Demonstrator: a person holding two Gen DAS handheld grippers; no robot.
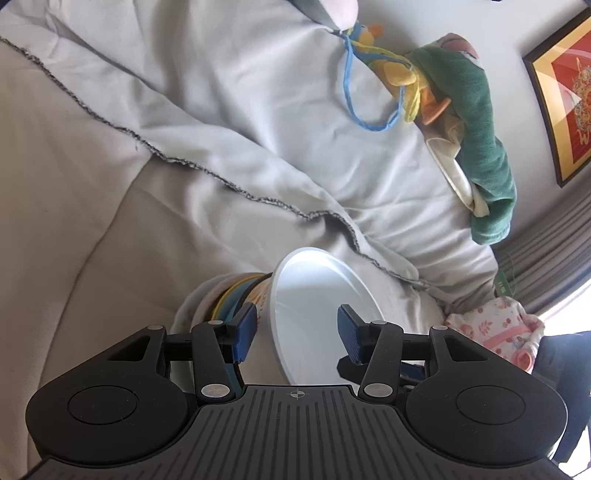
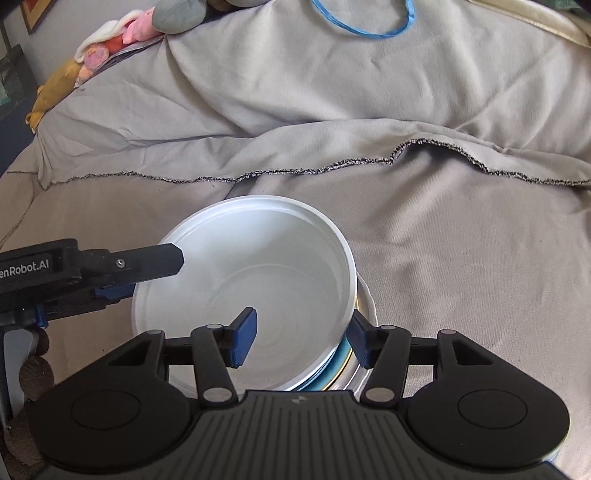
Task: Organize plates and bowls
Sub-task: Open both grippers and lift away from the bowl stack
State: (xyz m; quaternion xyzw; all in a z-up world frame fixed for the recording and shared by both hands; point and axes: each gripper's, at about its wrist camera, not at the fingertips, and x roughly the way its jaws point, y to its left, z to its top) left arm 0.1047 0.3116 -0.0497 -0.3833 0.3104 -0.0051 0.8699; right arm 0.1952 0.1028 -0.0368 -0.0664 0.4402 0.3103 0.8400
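Both pairs of blue-padded fingers stood spread, each straddling the rim of the same white bowl (image 2: 243, 273). On the right gripper (image 2: 300, 339), one finger (image 2: 243, 338) hung inside the bowl and the other sat outside its wall, close against the stacked dishes; whether the pads actually touched the bowl could not be told. The left gripper (image 1: 297, 334) was set likewise: its left finger (image 1: 245, 334) lay outside the bowl, beside the stack, and its right finger reached into the bowl's hollow, with clear space between the pads. From the right wrist view the left gripper (image 2: 110, 273) came in from the left edge, its dark tip over the bowl's rim.

The white bowl sat on top of a stack of plates (image 2: 340, 373), whose blue and yellow edges showed beneath it, all resting in a larger pale dish (image 2: 365, 306) at the bottom. In the left wrist view the bowl (image 1: 314, 295) appeared tipped on its side, its opening facing the camera, with the coloured edges of the stack (image 1: 229, 295) to its left.

The stack rested on a beige bedcover (image 2: 461, 258). A grey sheet (image 2: 295, 92) with a dark stitched hem lay folded beyond it. Farther off lay a blue cord (image 2: 365, 26), a green towel (image 1: 480, 122), soft toys (image 2: 107, 44) and a framed picture (image 1: 565, 96) on the wall.
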